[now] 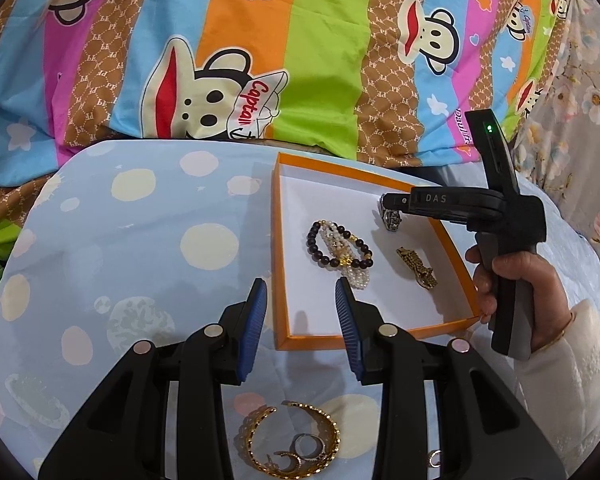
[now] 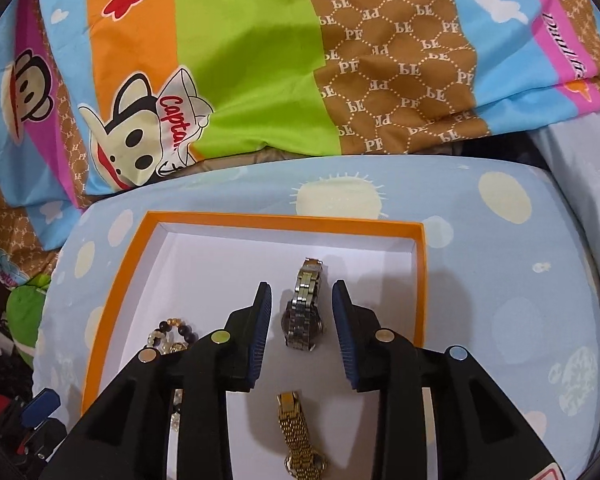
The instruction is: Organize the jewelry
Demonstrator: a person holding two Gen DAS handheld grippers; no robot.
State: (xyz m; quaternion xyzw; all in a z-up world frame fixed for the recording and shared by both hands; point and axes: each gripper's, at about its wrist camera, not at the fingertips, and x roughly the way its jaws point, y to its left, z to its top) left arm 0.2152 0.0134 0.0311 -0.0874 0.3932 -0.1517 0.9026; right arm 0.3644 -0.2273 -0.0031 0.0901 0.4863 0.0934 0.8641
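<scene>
Jewelry is going into the orange box (image 2: 120, 280) to stay tidy. Right tongs (image 2: 302, 320) are hanging apart over the silver watch (image 2: 304, 312), not squeezing it. Left tongs (image 1: 301, 320) are waiting apart, empty, above the gold bangle (image 1: 292, 440).

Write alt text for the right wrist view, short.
The right gripper hangs open over an orange-rimmed box, a silver watch lying on the white floor between its blue-padded fingers, untouched. A gold watch lies nearer the camera, beaded bracelets at left; the box sits on pale blue dotted fabric.
</scene>
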